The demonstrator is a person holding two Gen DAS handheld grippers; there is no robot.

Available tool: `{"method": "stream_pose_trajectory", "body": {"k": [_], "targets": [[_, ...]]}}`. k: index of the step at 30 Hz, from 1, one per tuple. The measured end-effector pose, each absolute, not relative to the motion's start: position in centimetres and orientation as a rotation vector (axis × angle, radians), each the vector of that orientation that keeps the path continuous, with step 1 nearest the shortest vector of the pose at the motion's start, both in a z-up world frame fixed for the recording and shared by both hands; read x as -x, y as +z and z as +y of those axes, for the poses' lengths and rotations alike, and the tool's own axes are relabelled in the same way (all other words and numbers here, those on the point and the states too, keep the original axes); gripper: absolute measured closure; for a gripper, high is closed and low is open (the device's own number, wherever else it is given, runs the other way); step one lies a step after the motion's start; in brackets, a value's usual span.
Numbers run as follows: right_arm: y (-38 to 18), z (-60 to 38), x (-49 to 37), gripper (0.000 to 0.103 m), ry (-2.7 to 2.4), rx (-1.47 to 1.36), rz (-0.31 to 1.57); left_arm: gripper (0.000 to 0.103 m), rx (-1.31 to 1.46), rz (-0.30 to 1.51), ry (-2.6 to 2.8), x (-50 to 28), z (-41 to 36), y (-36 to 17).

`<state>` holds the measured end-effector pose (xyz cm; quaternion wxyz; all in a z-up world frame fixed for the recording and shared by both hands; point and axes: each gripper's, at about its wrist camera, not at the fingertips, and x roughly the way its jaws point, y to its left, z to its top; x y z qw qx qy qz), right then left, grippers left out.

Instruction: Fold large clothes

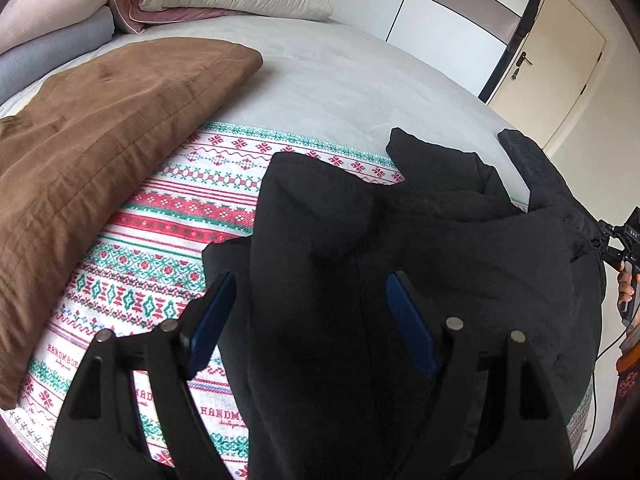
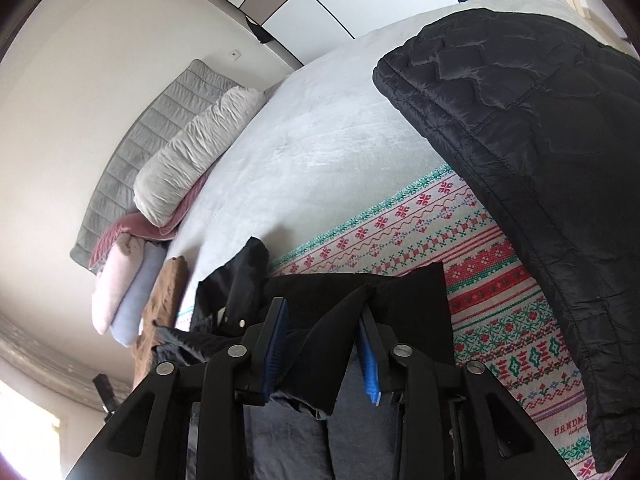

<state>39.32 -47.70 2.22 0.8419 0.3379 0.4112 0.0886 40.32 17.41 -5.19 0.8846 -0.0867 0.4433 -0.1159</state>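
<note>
Left wrist: "HANDMADE" print on patterned cloth [image 1: 160, 240].

Pale grey bed [image 1: 340, 76], grey padded headboard [image 2: 132, 152], white wardrobe panels [image 1: 440, 12], cream door [image 1: 560, 68], daylit walls

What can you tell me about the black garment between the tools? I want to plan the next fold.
The black garment is large, dark and matte, soft like fleece or thick knit. It lies crumpled in uneven folds on the patterned red-and-green cloth over the bed. A seam or zipper line runs down its middle in the left wrist view. The left tool straddles part of it, fingers apart. The right tool has a raised fold between its blue pads; whether it pinches is unclear.
</note>
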Motion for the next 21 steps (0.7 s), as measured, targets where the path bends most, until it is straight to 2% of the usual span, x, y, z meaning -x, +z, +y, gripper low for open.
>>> {"method": "stream_pose_trajectory", "body": {"k": [1,3,5,7,9,10,11,12,13,14,15,16,18,21], "targets": [[2.8,-47.8,-39.1,0.052,0.173,-0.694,0.845,0.025,0.173,0.920,-0.245,-40.4,17.1,-5.2],[4.1,-48.0,-38.4,0.031,0.155,-0.648,0.779,0.025,0.162,0.917,-0.255,-40.5,16.7,-5.2],[5.0,-47.3,-38.0,0.022,0.101,-0.527,0.756,0.025,0.145,0.922,-0.263,-40.6,16.4,-5.3],[4.6,-45.6,-38.2,0.019,0.050,-0.353,0.791,0.025,0.134,0.933,-0.260,-40.9,16.1,-5.6],[2.9,-43.4,-38.9,0.019,0.035,-0.197,0.856,0.032,0.134,0.937,-0.249,-41.3,16.0,-5.8],[1.8,-42.3,-39.4,0.019,0.024,-0.133,0.890,0.046,0.135,0.934,-0.238,-41.5,16.0,-5.9],[0.7,-41.3,-40.0,0.019,0.013,-0.079,0.919,0.065,0.135,0.933,-0.221,-41.6,15.9,-5.9],[-0.3,-40.5,-40.4,0.019,0.002,-0.038,0.935,0.075,0.141,0.930,-0.205,-41.6,15.9,-5.8],[-1.2,-39.7,-40.9,0.021,-0.025,-0.007,0.946,0.090,0.151,0.924,-0.199,-41.5,15.8,-5.7],[-2.0,-39.1,-41.3,0.040,-0.050,0.012,0.958,0.095,0.147,0.902,-0.190,-41.2,15.6,-5.2],[-2.6,-38.8,-41.6,0.086,-0.079,0.022,0.978,0.096,0.110,0.856,-0.160,-40.5,15.2,-4.2],[-2.7,-38.5,-41.6,0.096,-0.115,0.038,0.971,0.096,0.076,0.799,-0.138,-39.7,14.9,-3.0],[-1.2,-37.6,-40.8,0.097,-0.220,0.150,0.857,0.096,0.038,0.683,-0.093,-38.5,14.5,-0.5],[1.8,-37.7,-40.7,0.098,-0.305,0.155,0.726,0.096,0.022,0.572,-0.035,-39.3,14.0,2.4]]}}
